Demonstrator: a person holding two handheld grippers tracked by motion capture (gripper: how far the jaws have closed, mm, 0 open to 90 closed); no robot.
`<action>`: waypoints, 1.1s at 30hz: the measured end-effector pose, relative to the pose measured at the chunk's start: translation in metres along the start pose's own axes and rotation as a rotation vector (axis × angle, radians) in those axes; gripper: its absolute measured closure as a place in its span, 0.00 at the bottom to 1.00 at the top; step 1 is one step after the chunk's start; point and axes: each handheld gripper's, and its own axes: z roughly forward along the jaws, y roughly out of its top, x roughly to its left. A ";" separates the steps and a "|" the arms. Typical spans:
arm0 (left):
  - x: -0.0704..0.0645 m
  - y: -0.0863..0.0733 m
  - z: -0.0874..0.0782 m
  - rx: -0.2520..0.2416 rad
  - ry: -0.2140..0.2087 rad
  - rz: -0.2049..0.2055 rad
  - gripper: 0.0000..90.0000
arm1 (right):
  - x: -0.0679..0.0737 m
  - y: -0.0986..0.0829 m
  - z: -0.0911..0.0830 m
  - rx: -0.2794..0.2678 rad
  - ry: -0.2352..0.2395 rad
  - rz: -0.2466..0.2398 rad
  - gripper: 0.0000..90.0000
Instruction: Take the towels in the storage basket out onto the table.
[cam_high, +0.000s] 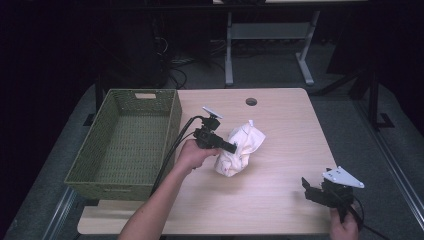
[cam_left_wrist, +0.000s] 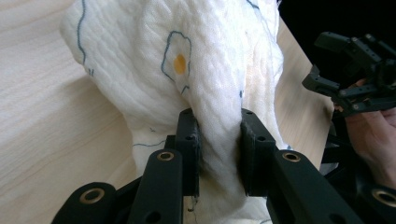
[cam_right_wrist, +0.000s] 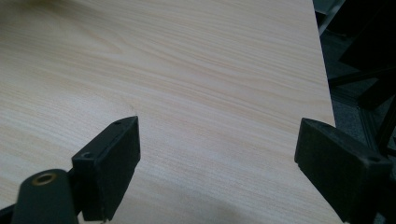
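A white quilted cloth (cam_high: 240, 148) with a blue and orange flower print lies bunched up in the middle of the wooden table (cam_high: 280, 120). My left gripper (cam_high: 231, 147) is shut on a fold of the cloth (cam_left_wrist: 196, 74), with the fabric pinched between both jaws (cam_left_wrist: 218, 140). My right gripper (cam_high: 306, 186) hovers over the table's near right corner, open, with nothing between its jaws (cam_right_wrist: 217, 154). From the left gripper view the right gripper (cam_left_wrist: 327, 70) shows beyond the cloth.
A green woven basket (cam_high: 172, 125) stands on the left part of the table, just left of my left hand. A round cable hole (cam_high: 251, 101) sits near the far edge. Table legs and cables lie on the floor behind.
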 end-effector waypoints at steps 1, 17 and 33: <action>0.000 0.000 0.002 0.006 0.003 -0.002 0.80 | 0.000 0.000 0.000 0.000 0.000 0.001 0.15; 0.010 -0.006 0.040 0.027 -0.011 -0.062 0.77 | 0.000 0.000 0.000 -0.003 0.005 0.003 0.15; 0.010 -0.005 0.051 -0.004 0.010 -0.064 0.67 | -0.001 0.000 0.000 -0.006 0.007 0.006 0.15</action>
